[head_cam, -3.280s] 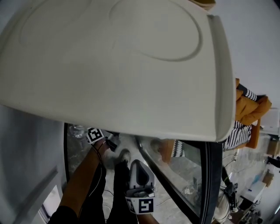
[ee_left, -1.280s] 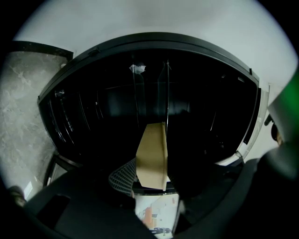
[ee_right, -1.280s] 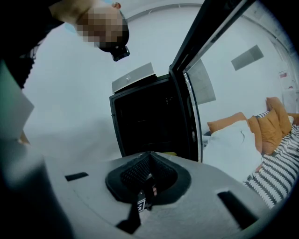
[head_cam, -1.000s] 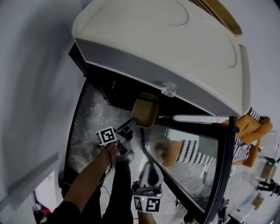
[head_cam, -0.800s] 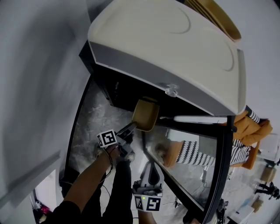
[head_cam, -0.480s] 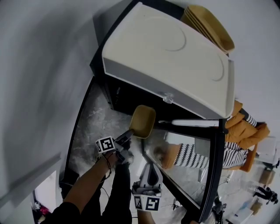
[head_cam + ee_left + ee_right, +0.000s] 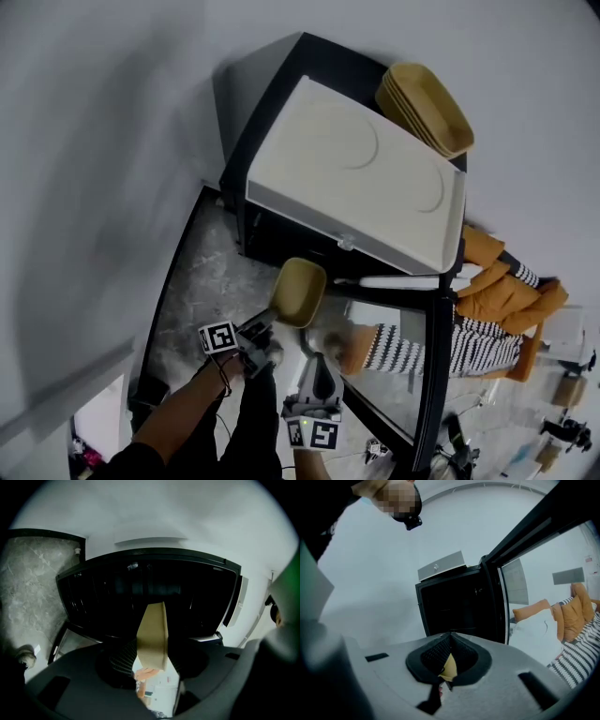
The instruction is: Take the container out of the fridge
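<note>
A tan shallow container (image 7: 298,292) hangs in front of the open black fridge (image 7: 281,220), outside its opening. My left gripper (image 7: 269,319) is shut on the container's near edge. In the left gripper view the container (image 7: 153,634) stands edge-on between the jaws, with the dark fridge interior (image 7: 140,592) behind it. My right gripper (image 7: 315,364) hangs lower, beside the glass door, its pads (image 7: 440,651) meeting and nothing held.
The fridge's glass door (image 7: 412,366) stands open to the right. The fridge has a white top (image 7: 361,183) with a stack of tan containers (image 7: 427,108) on it. A grey wall (image 7: 112,141) lies left; orange and striped cushions (image 7: 497,300) lie right.
The left gripper has drawn the container away from the fridge opening, down and left. The head view has pulled back, so the whole fridge top now shows. The right gripper has barely moved.
</note>
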Demonstrator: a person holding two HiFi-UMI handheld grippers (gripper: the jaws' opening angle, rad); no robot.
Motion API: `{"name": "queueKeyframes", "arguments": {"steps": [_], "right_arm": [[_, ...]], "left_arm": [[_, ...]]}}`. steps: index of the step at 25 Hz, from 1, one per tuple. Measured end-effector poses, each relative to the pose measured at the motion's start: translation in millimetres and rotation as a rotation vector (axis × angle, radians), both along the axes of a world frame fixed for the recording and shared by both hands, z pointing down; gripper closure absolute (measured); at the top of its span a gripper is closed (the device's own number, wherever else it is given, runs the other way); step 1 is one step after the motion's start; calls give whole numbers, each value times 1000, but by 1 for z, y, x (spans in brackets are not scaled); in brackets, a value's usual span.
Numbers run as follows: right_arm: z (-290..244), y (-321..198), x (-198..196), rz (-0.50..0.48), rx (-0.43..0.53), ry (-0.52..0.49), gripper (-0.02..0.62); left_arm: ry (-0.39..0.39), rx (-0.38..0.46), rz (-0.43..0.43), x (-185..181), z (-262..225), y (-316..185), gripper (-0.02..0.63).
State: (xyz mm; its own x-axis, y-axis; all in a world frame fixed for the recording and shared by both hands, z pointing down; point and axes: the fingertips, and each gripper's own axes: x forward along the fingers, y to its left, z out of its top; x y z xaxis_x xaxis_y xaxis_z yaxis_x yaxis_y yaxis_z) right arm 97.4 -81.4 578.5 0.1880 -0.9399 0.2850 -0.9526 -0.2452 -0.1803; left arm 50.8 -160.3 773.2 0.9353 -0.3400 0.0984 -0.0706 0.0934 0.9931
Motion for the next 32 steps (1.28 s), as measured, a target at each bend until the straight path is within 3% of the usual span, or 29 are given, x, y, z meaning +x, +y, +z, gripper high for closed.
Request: {"name": "queueKeyframes", "arguments": {"steps": [3,7,12,18,32], "right_arm": [[-11,-2,-1,-6,0,1,595],[-27,-3,0,-9,3,2,595],[-47,-4,1,-10,7,-4,595],[-82,-3,-3,-23,15,4,595],[-168,4,-9,-49,62,48,595]], "left_arm": [[16,-37,-11,-9,-30,6,411],[-28,6,-20,-28,-54,6,413],[9,-79,-57,-45,-97,13,413],[24,-116,-56,-62,-154,31,413],[49,-66,-85,-84,-272,40,413]]}}
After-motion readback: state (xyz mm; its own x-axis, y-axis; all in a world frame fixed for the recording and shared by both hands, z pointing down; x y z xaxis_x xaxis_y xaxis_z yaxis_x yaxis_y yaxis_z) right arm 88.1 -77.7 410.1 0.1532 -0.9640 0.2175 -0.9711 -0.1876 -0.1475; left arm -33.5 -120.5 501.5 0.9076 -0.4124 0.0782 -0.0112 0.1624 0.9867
